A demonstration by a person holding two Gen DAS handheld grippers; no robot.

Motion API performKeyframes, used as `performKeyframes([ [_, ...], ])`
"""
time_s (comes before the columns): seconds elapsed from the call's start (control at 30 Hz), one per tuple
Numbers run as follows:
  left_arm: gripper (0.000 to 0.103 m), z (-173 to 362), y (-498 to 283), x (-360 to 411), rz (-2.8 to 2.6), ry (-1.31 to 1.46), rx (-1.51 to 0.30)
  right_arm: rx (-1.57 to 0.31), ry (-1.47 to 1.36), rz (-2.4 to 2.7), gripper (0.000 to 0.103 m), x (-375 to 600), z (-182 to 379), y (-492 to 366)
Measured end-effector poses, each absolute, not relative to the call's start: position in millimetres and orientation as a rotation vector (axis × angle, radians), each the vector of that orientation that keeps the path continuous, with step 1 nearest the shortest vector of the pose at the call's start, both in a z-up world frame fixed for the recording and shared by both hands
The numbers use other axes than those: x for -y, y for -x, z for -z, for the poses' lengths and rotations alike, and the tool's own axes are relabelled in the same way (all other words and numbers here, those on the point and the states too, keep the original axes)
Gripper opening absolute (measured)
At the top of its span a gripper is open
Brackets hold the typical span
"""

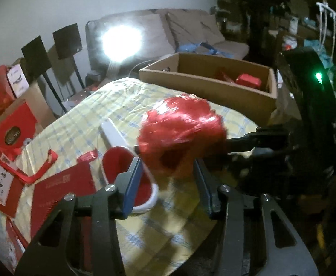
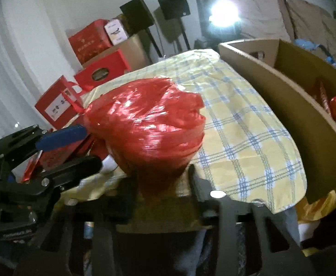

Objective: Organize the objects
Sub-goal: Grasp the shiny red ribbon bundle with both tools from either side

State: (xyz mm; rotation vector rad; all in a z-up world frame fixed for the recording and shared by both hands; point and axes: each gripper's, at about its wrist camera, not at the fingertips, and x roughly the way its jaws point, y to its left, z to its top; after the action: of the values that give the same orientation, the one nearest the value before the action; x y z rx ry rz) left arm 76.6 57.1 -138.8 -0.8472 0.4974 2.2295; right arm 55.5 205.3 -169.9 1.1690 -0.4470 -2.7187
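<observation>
Crinkly red plastic-wrapped bundle [image 1: 181, 128] is up off the yellow-and-blue checked tablecloth on the tabletop [image 2: 248, 138], caught between both tools at once. Left gripper [image 1: 168, 172]: its blue-padded jaws sit either side of the bundle's lower end, and contact looks likely, but blur means I cannot tell if they truly pinch it. Right gripper [image 2: 163, 179]: jaws dark and mostly hidden under the bundle, which sits squarely between them and looks clamped at its base, so grasping the bundle as far as I can judge.

Open brown cardboard box [image 1: 204, 78] stands at the tabletop's far edge with a few red packets already inside, so that is probably where this goes.

Doing the step well:
- pick one hand as carrier; two grips on soft film will tear or stretch it if the hands drift apart
- pinch low and firm on the bunched neck, not the puffy top, since the film is slippery
- lift clear of the red-and-white cup-shaped thing [image 1: 126, 172] lying just beside the left jaws
- clear the box wall before lowering, then release only once the bundle is resting among the packets

Red gift bags [image 2: 59, 105] at the table's side are well apart, no concern
</observation>
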Motion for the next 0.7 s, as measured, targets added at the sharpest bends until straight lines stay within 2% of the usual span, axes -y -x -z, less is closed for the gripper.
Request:
performKeyframes([
  [0.17, 0.041, 136, -56, -65, -2.174, 0.926, -0.353, 0.466, -1.167, 2.661, 0.026, -231, 166, -41],
  [0.3, 0.041, 133, -49, -82, -2.276, 0.932, -0.423, 0.435, -1.179, 2.663, 0.023, -246, 153, -37],
  [0.37, 0.042, 133, -45, -87, -2.272, 0.960, -0.395, 0.400, -1.182, 2.666, 0.021, -247, 149, -37],
  [0.43, 0.053, 136, -39, -92, -2.212, 1.036, -0.314, 0.319, -1.198, 2.669, 0.018, -245, 146, -35],
  [0.57, 0.051, 141, -34, -98, -2.262, 1.070, -0.277, 0.312, -1.231, 2.645, 0.018, -250, 147, -29],
  [0.6, 0.048, 142, -31, -97, -2.272, 1.090, -0.244, 0.323, -1.240, 2.638, 0.018, -252, 148, -29],
  [0.7, 0.048, 146, -25, -88, -2.268, 1.156, -0.103, 0.322, -1.238, 2.632, 0.018, -251, 148, -29],
])
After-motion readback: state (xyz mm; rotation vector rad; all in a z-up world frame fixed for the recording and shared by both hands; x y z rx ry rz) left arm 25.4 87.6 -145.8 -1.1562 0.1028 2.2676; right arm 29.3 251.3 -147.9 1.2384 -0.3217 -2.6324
